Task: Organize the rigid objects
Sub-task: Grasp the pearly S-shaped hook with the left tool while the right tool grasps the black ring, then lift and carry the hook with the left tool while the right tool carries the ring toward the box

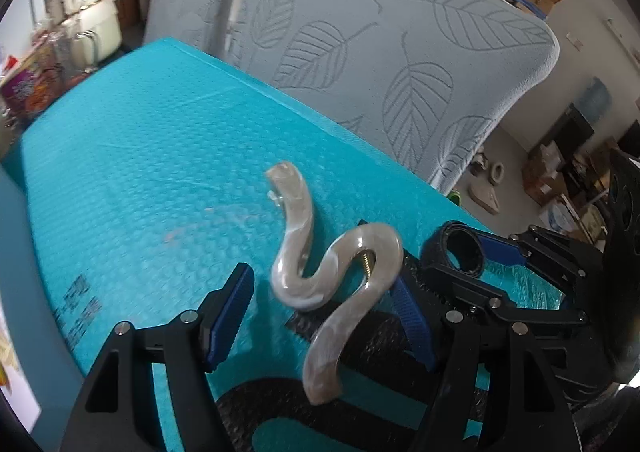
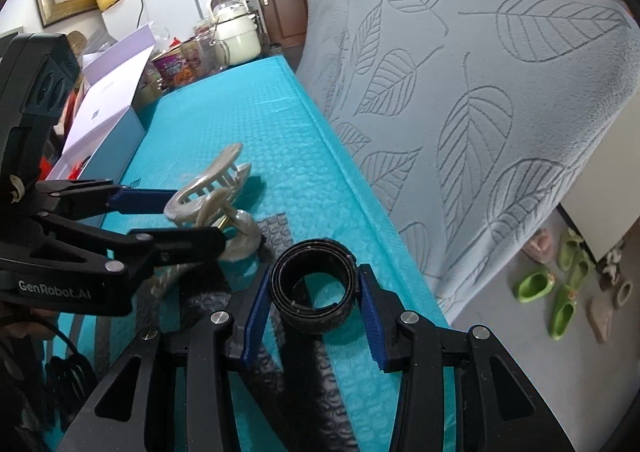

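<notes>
A pearly, wavy hair claw clip [image 1: 340, 280] sits between the blue pads of my left gripper [image 1: 320, 292], held just above the teal bubble mat [image 1: 140, 172]. In the right wrist view the same clip [image 2: 212, 184] shows its teeth, with the left gripper [image 2: 192, 216] coming in from the left and shut on its handle end. My right gripper [image 2: 314, 276] is shut on a black rolled strap [image 2: 316, 308], a pad pressing each side of the roll. In the left wrist view the strap roll [image 1: 460, 252] and the right gripper [image 1: 476, 252] lie close on the right.
A grey leaf-patterned cover [image 2: 480, 112] rises along the mat's far edge. An open white box [image 2: 108, 104], snack cups [image 2: 180, 68] and a cream cooker [image 2: 236, 28] stand at the mat's far-left end. Green slippers [image 2: 532, 284] lie on the floor to the right.
</notes>
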Demonstrator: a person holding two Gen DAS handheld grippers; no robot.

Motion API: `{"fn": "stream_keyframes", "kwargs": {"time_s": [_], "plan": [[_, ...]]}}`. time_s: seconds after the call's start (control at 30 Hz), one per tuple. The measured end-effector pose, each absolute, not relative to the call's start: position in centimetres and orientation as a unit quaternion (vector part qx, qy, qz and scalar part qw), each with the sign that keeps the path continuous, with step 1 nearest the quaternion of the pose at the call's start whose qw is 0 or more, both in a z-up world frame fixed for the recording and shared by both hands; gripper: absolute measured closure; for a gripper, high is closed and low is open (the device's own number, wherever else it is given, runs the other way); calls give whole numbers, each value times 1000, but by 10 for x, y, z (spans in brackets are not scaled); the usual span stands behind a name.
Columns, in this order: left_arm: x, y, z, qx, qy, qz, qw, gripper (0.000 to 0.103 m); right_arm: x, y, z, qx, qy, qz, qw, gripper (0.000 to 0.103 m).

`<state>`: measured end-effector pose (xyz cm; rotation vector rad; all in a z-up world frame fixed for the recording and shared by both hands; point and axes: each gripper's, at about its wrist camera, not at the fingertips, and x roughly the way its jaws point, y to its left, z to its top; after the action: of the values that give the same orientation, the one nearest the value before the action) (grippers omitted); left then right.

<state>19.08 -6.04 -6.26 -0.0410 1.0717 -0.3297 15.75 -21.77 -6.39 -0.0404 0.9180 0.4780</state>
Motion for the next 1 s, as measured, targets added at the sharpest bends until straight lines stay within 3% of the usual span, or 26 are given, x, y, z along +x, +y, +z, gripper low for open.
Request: {"fn": "stream_keyframes", "kwargs": {"time_s": [0.47, 0.53, 1.0], "plan": [[199, -84, -71, 16, 496, -149, 855, 33, 160, -214, -67, -25, 439, 230, 868, 61], [196, -86, -71, 24, 489, -146, 860, 47, 159, -213, -68, -28, 436, 231, 869, 61], [179, -81, -66, 33, 484, -146, 862, 48, 151, -215, -63, -22, 426, 224, 876, 63]]}}
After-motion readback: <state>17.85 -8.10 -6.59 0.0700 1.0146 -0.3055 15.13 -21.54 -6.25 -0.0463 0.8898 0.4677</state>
